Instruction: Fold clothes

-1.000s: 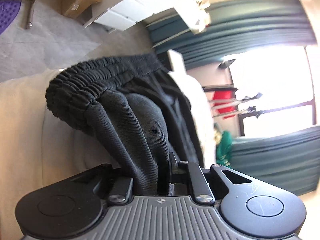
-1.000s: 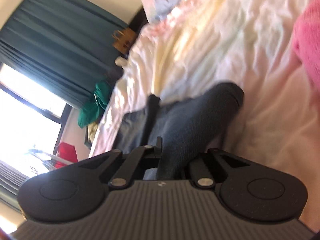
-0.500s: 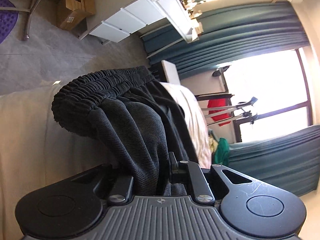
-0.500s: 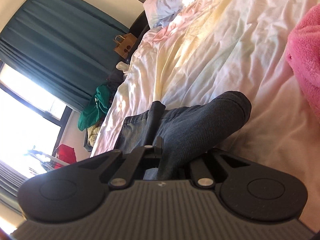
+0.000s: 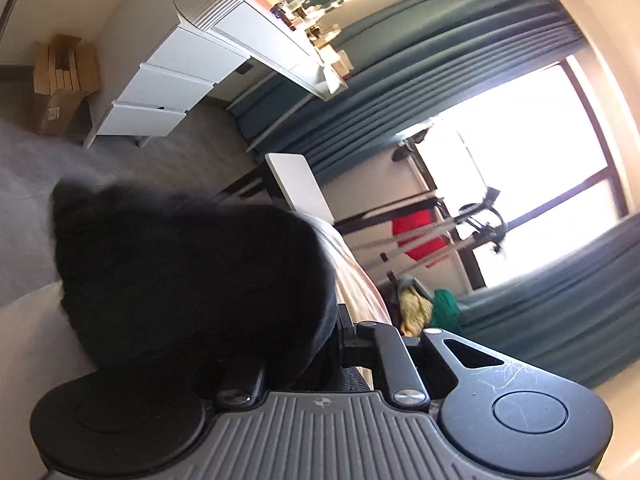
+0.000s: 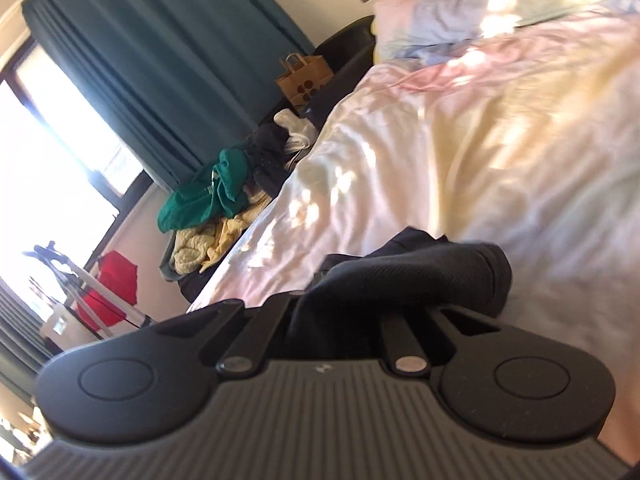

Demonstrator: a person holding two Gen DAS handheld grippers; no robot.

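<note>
We are looking over a sunlit bed, dark trousers lifting above its sheet, our left gripper clamping one bunched end, our right gripper pinching the other end.

Matt black cloth trousers – smooth, crumpled bedsheet.

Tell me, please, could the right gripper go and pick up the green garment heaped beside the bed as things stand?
Probably not yet. The right gripper is shut on the dark grey trousers, so it has no free grip, and the green garment lies well beyond the bed edge, near the curtain.
</note>
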